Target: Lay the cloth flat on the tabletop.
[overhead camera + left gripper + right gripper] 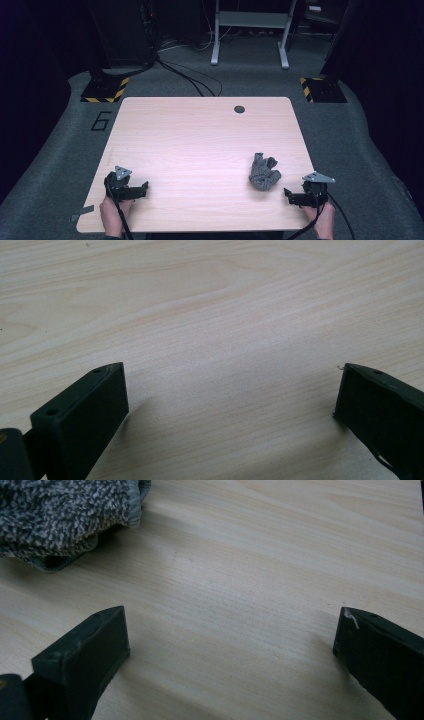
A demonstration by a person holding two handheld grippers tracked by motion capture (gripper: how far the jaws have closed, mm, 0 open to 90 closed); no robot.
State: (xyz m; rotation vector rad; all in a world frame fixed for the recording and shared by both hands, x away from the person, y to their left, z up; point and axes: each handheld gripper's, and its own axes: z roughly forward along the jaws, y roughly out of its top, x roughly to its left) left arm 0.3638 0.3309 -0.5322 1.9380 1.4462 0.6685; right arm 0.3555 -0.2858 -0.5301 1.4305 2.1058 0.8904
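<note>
Grey crumpled cloth (263,172) lies on the desk (200,140), just beside the right tool (290,196). Both tools empty, jaws spread wide; left tool (145,188) well apart. Risk: a shallow pinch catches only one loose fold, so the cloth slips or drags.

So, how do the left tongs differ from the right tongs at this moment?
The left tongs lie near the table's left front corner, far from the grey cloth; the right tongs lie just beside it. The left tongs point right in the high view, the right tongs point left. Both are open, empty and each held by a hand.
</note>
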